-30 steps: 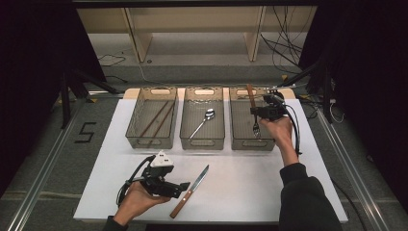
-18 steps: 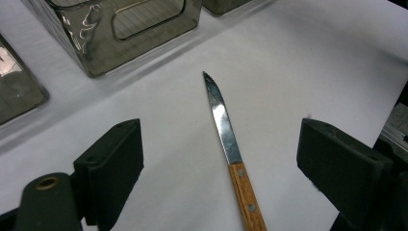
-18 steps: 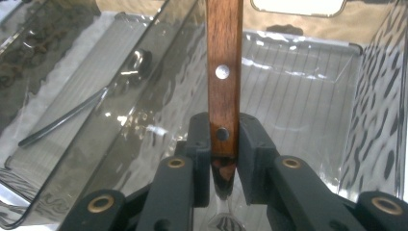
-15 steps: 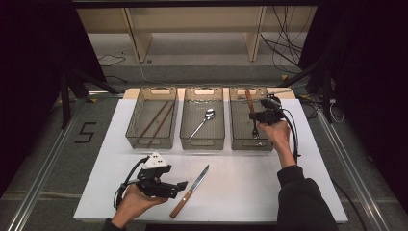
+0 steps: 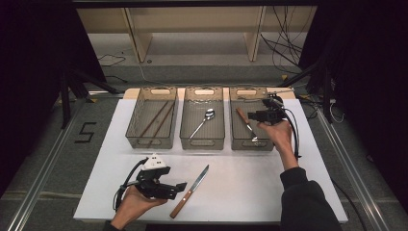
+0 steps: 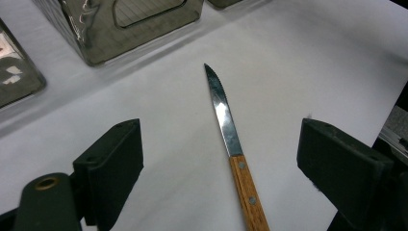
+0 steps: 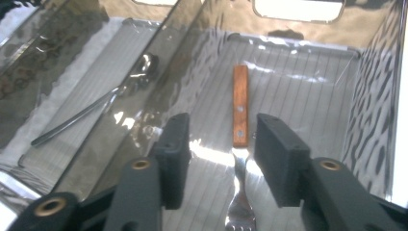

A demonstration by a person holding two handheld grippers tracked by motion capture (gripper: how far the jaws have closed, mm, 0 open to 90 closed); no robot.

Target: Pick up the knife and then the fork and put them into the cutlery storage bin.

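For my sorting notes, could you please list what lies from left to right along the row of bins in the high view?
Left bin with chopsticks → middle bin with spoon → right bin with wooden-handled fork → right gripper, jaws just opened above the fork.

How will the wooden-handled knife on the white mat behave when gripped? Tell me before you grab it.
The knife looks stiff. It lies flat, so it will probably slide, not roll. The polished blade may slip; the wooden handle likely grips better. The left gripper stands open around it.
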